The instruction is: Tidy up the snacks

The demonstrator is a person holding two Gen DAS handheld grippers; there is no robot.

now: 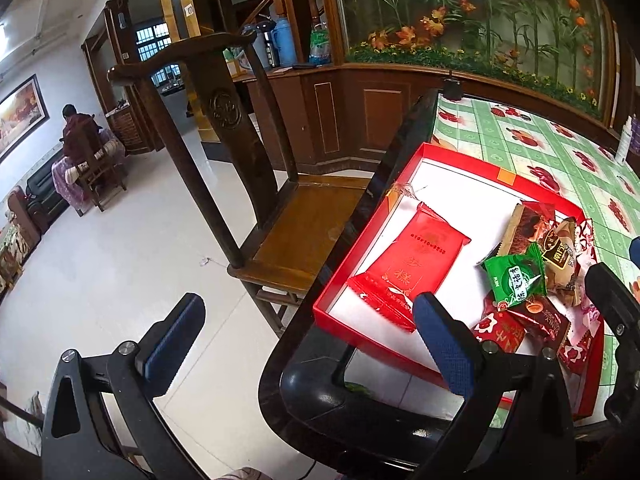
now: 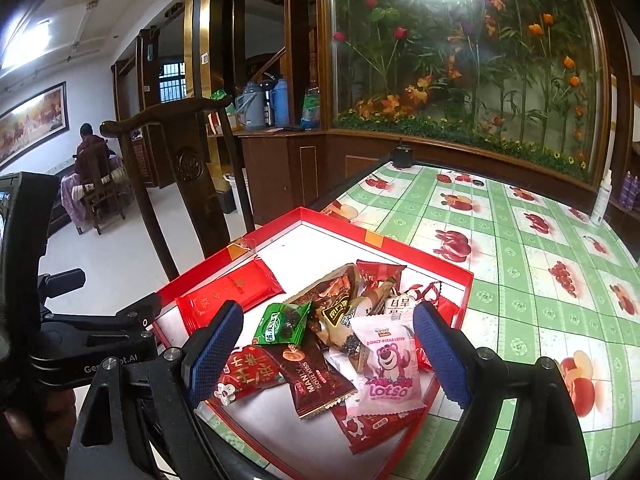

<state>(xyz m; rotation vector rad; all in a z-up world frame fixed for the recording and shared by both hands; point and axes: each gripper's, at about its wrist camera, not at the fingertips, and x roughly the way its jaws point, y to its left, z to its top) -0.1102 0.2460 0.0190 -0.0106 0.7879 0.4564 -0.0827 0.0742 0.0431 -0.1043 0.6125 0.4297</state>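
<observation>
Shallow red cardboard tray [image 2: 430, 266] with white floor, glossy crinkled snack packets [image 2: 320, 344] heaped inside, right gripper [image 2: 328, 344] wide open above the tray, left gripper [image 1: 308, 328] spread wide at its corner, flat red packet [image 1: 408, 268] clearest in left view

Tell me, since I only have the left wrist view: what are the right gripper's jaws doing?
Observer: The right gripper is open, its jaws framing the loose snacks in the red tray and pressing on nothing.
Operator: Which snack lies nearest between them?
Observer: A pink packet with a bear and the word "Lotso" lies on top, next to a dark brown packet.
</observation>
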